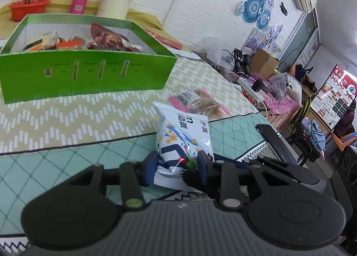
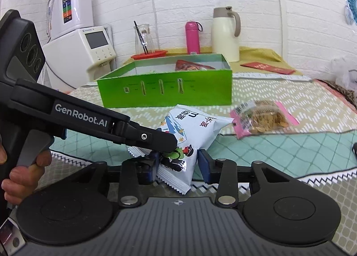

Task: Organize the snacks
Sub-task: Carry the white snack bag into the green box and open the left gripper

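Both grippers work the white snack packet (image 2: 191, 135) lying near the table's front edge, before the green box (image 2: 165, 90). The left gripper (image 2: 169, 146) pinches its near end; the right gripper (image 2: 178, 166) straddles it, jaws partly open. Best close squarely on the sealed edge before lifting.

The counter (image 2: 290, 144) wears a patterned cloth, cream zigzags at the back, mint diamonds up front. On it sits a green box (image 2: 165, 89) of snacks, a clear seed packet (image 2: 263, 119) near the seam, and a white snack bag (image 2: 191, 131) tilted across that seam. At the back, an orange basket (image 1: 29, 9), pink flask (image 2: 193, 37), cream jug (image 2: 225, 35).
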Motion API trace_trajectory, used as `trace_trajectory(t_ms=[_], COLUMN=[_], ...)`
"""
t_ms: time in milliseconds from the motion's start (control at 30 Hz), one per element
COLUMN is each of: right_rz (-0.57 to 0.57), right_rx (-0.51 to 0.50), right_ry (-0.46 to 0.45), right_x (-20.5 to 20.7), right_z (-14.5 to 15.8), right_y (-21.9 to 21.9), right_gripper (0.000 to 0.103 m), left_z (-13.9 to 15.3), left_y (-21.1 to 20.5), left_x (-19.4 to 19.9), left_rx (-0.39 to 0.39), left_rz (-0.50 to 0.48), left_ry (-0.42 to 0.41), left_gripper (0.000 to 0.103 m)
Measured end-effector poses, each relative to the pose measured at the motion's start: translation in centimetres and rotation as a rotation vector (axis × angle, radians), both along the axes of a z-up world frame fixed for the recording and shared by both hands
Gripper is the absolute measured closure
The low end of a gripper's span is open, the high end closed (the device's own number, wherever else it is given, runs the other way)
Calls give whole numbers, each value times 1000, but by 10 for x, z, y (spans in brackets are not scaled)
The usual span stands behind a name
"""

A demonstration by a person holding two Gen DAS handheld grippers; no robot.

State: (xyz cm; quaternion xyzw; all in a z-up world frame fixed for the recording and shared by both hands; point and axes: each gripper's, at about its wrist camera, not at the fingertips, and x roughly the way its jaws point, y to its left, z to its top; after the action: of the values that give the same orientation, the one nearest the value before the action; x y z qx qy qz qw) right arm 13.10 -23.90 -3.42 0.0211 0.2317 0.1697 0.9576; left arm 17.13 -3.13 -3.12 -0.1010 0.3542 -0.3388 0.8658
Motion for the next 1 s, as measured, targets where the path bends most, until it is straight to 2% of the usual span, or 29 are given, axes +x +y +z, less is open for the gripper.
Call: trace_trajectory(t_ms=[67, 267, 567, 733, 1000], right_rz=[14, 73, 179, 200, 193], right_rx=[-9, -8, 26, 29, 40], right_ry=[-24, -97, -170, -157, -82], right_x=[0, 19, 75, 112, 161], right_z=[6, 29, 62, 65, 53], right_y=[5, 20, 60, 80, 92], right_gripper=[40, 42, 44, 44, 44], left_z=[8, 37, 74, 75, 55], left_y=[7, 32, 74, 88, 97], left_x=[-2, 5, 47, 85, 142], left_rx=[-8, -35, -59, -57, -70], left_rz=[17, 81, 215, 257, 283], left_ry=[-25, -93, -156, -152, -91], left_gripper=[72, 72, 72, 72, 72])
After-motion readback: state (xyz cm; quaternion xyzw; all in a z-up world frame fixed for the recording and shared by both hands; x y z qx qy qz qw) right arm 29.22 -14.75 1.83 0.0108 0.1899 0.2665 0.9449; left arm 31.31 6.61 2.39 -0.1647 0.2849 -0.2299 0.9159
